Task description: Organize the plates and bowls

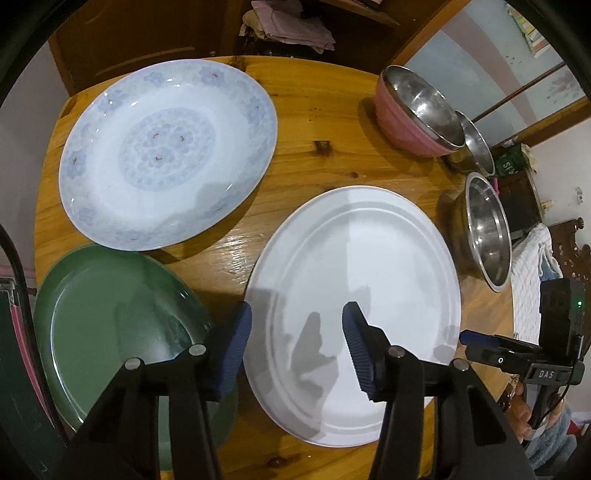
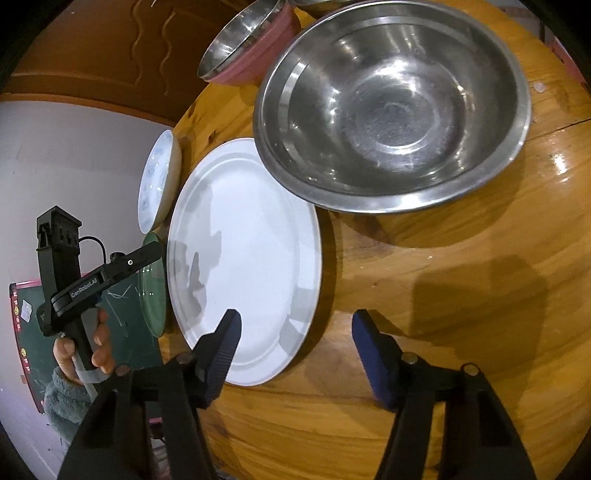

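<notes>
A plain white plate [image 1: 354, 288] lies on the round wooden table [image 1: 314, 110], under my open, empty left gripper [image 1: 297, 332]. A blue-patterned plate [image 1: 166, 155] lies at the far left and a green plate [image 1: 110, 317] at the near left. A pink bowl with a steel lining [image 1: 417, 110] and two steel bowls [image 1: 487, 232] stand along the right. In the right wrist view my right gripper [image 2: 295, 332] is open and empty over the white plate's [image 2: 243, 258] near edge, with a large steel bowl [image 2: 391, 103] beyond it.
A white cloth [image 1: 532, 280] hangs off the table's right side. Wooden cabinets and folded cloths [image 1: 291, 26] stand behind the table. A green chalkboard [image 2: 122, 332] leans at the left, beyond the hand-held left gripper [image 2: 74, 280].
</notes>
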`<state>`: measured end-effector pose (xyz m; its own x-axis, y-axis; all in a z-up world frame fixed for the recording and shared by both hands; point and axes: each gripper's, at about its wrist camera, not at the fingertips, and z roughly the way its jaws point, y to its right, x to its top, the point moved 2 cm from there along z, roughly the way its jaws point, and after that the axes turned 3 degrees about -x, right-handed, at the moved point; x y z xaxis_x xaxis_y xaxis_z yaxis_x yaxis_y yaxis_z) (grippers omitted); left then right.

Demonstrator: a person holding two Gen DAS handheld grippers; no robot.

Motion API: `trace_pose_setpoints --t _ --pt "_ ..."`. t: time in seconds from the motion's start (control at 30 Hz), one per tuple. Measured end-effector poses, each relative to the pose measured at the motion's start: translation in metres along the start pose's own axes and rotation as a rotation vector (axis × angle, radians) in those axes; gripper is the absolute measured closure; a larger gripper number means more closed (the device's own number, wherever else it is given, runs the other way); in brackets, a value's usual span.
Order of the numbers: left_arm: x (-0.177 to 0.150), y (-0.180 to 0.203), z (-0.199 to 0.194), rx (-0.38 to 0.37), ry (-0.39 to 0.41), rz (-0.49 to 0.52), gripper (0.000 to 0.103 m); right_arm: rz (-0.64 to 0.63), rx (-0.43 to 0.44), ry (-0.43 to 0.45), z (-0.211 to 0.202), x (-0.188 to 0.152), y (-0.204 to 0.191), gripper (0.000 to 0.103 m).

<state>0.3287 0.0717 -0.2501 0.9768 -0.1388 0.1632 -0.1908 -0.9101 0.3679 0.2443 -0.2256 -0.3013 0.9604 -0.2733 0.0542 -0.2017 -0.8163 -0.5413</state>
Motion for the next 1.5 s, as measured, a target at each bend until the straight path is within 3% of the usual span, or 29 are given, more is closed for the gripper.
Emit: trace_pose_setpoints --t 0.33,0.43,0.53,0.8,1.03,1.3,1.5 --pt "0.009 -0.008 0.007 0.002 0.006 0.000 0.055 -0.019 -0.021 0.002 0.003 -0.001 0.001 0.061" --pt "0.010 -0.010 0.010 0.007 0.004 -0.001 0.056 -0.016 -0.025 0.002 0.002 -0.003 0.003 0.070" --pt "0.012 -0.013 0.012 0.006 0.000 -0.004 0.057 -0.020 -0.054 -0.004 0.001 -0.005 0.007 0.085" --pt "0.011 -0.017 0.022 0.032 -0.035 0.005 0.059 -0.009 -0.053 0.003 -0.002 -0.009 0.009 0.086" --pt "0.008 -0.017 0.026 0.066 -0.048 0.012 0.081 -0.007 -0.066 0.010 -0.001 -0.006 0.006 0.086" --pt "-0.010 0.006 0.001 0.068 -0.040 0.039 0.083 -0.011 -0.124 0.018 -0.010 -0.004 0.007 0.086" --pt "-0.036 0.022 -0.024 0.111 -0.056 0.038 0.084 -0.021 -0.129 0.001 -0.021 -0.006 0.002 0.086"
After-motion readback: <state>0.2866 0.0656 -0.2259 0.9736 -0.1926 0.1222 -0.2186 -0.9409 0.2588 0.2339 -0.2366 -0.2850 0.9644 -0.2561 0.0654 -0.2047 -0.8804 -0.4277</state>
